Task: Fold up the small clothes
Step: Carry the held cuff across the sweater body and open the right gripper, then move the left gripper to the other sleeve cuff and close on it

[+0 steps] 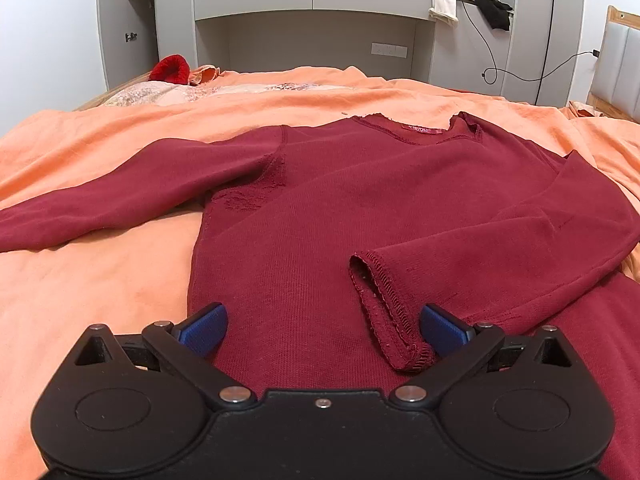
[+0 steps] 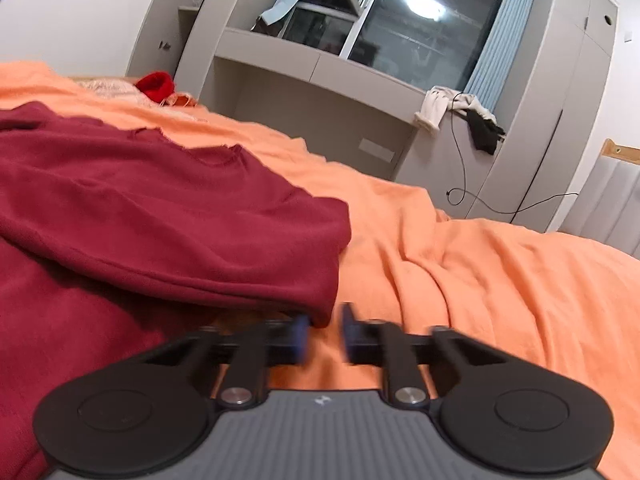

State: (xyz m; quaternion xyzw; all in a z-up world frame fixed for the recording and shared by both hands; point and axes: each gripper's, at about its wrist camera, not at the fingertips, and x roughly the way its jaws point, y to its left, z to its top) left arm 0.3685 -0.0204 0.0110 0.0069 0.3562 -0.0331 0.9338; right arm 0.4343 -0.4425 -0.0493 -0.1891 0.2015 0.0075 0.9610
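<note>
Now: Red Shirt Lies on the Orange Bed

Here the dark red shirt (image 1: 360, 208) lies flat on the orange blanket (image 1: 100, 280), with its neck hole at the far end. One long sleeve (image 1: 120, 200) is stretched out to the left. The other sleeve is folded over the shirt's front, and its cuff (image 1: 384, 312) lies open near the bottom.

The left gripper (image 1: 323, 330) is low over the shirt's bottom part. Its blue pads (image 1: 204, 330) are far apart, and nothing is pinched between them. The cuff lies just beside the right pad.

The right gripper (image 2: 325, 334) is at the shirt's folded edge (image 2: 312, 304). It looks blurry. Its blue pads are pulled close together, with only a thin gap. The folded edge sits right at the tips, but I cannot tell if any cloth is caught.

Far back, a bright red thing (image 1: 170, 69) sits by the gray shelves (image 1: 312, 4)
</note>
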